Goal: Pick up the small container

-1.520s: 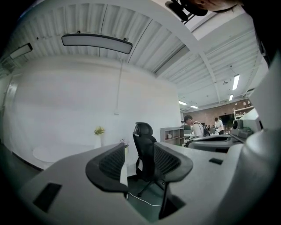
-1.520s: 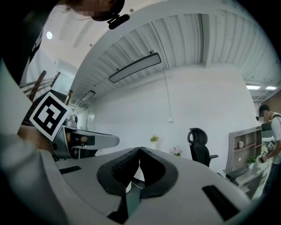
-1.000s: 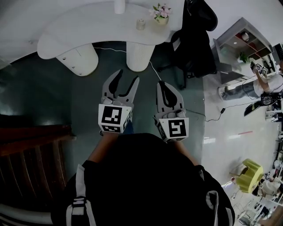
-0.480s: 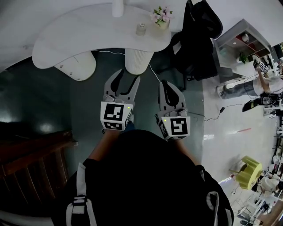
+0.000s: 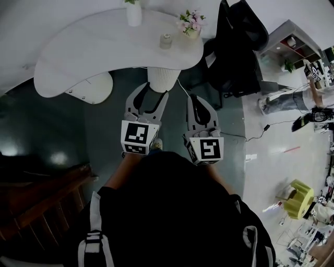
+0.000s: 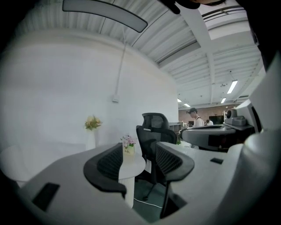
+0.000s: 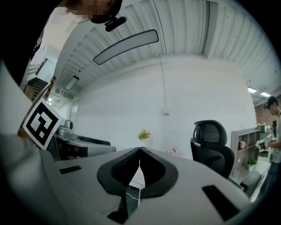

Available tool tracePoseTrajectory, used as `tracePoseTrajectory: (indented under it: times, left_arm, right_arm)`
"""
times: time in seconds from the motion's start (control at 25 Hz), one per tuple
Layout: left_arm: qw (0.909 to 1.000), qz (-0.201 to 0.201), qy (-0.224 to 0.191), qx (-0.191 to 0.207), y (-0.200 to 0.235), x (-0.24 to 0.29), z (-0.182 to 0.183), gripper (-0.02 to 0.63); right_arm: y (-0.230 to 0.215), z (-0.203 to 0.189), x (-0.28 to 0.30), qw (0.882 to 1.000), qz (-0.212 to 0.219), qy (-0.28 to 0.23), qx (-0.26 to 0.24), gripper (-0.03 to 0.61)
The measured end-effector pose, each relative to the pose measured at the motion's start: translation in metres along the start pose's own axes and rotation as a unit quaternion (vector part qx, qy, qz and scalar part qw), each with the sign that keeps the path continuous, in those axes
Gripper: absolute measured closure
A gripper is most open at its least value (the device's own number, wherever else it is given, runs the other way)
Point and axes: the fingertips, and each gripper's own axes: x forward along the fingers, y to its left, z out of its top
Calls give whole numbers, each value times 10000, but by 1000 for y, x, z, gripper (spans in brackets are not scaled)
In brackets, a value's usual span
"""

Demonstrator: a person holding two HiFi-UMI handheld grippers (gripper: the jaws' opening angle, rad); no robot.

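The small container (image 5: 166, 40), a pale little jar, stands on the white curved table (image 5: 94, 47) next to a pot of pink flowers (image 5: 190, 25). Both grippers hang in the air short of the table's near edge, over the dark floor. My left gripper (image 5: 153, 93) is open with nothing between its fingers. In the left gripper view the left gripper (image 6: 139, 154) frames the flower pot (image 6: 128, 145) far ahead; the container does not show there. My right gripper (image 5: 192, 98) is shut and empty, and in the right gripper view the right gripper (image 7: 139, 150) has its pads pressed together.
A white vase (image 5: 133, 13) with yellow flowers stands at the table's far side. A black office chair (image 5: 235, 47) is to the table's right. The table's ribbed white pedestal (image 5: 163, 79) is just ahead of the grippers. A wooden stair rail (image 5: 36, 208) lies left.
The table has come closer in the head view, sliding down toward the grippers. Both grippers keep their pose and jaw openings.
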Motion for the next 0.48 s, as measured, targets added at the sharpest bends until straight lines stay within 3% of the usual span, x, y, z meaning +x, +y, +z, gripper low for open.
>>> tracePoseTrajectory:
  times: [0.48]
  left_arm:
    - [9999, -127, -11, -73, 17, 23, 2, 377]
  right_arm:
    - [-6, 4, 28, 10000, -8, -32, -18, 555]
